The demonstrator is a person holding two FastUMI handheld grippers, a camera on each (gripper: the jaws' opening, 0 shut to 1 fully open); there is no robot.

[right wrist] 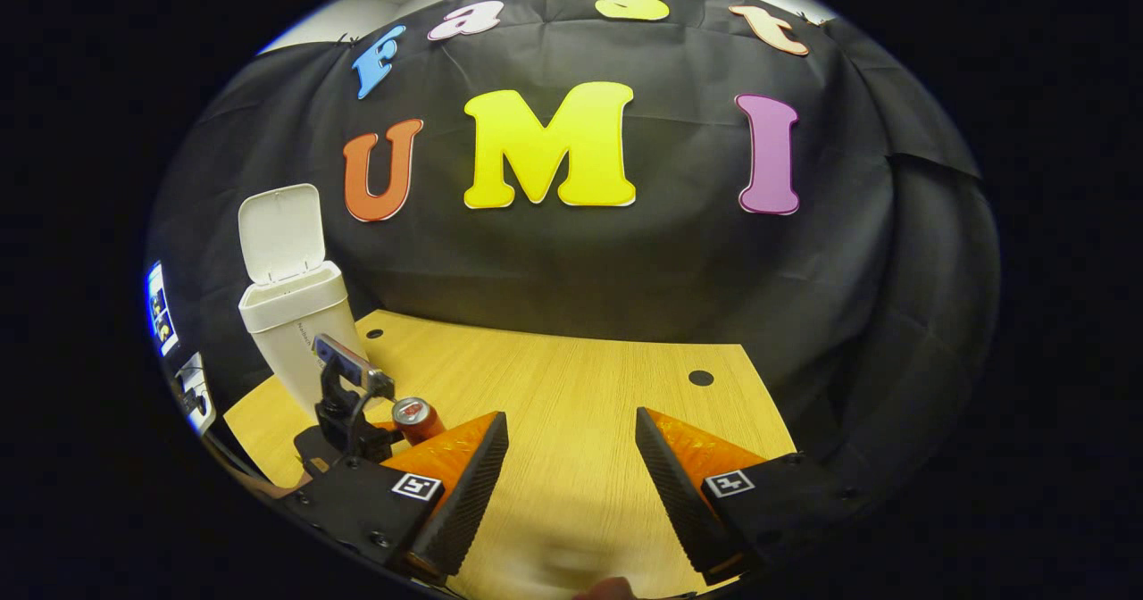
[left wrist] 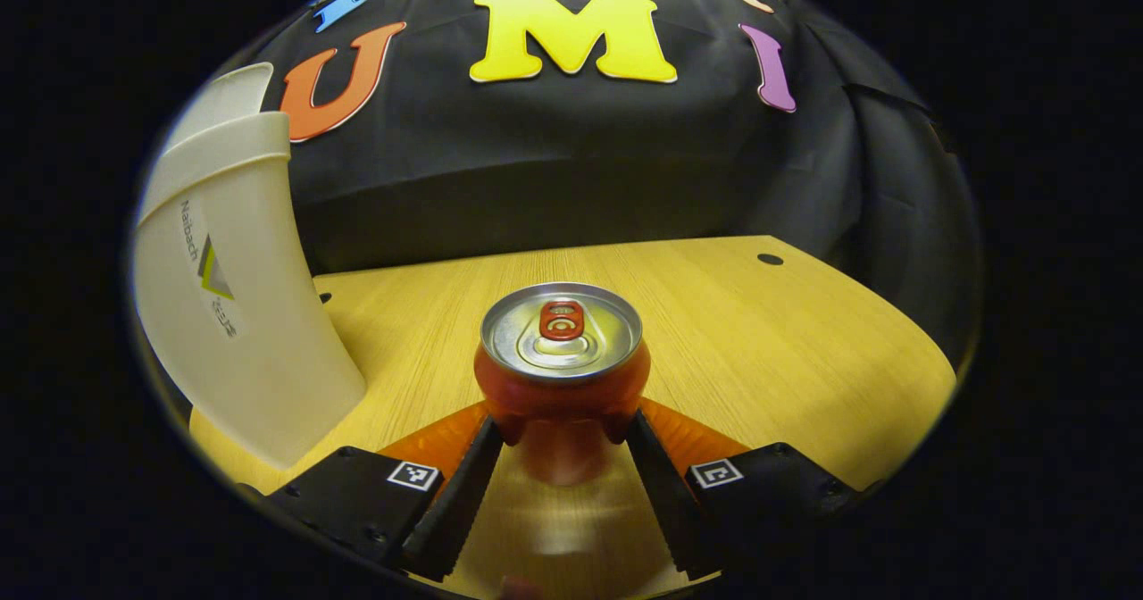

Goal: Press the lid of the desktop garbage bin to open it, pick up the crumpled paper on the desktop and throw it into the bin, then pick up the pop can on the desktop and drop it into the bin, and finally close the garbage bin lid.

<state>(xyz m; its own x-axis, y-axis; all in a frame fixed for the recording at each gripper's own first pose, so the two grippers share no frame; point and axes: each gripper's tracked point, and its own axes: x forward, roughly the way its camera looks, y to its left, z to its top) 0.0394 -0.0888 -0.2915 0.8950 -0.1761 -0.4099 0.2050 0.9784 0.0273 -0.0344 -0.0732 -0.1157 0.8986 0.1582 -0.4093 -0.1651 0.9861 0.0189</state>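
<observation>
two grippers share the wooden surface, but only one has work in hand: the left gripper holds the pop can upright between its fingers, both fingers pressing against the can's lower body while the silver top and pull tab face up toward the camera. the can's long axis stands vertical, square across the line of the fingers. whether its base touches the surface or hangs just above it cannot be told from the left gripper view. the garbage bin rises close by on the left side of that view, its pale wall near the can but apart from it. seen from the right gripper view, the bin stands at the far left corner of the surface with its lid tipped up and open, and the can sits in the left gripper just in front of it. no crumpled paper lies on the visible surface, so that step is judged done. the coming move turns on one relation: the bin's open mouth lies to the left of the can and higher than it, so the can likely has to go up and leftward over the rim before release. the right gripper waits with fingers apart and nothing between them, well away from the bin, the farther of the two.
</observation>
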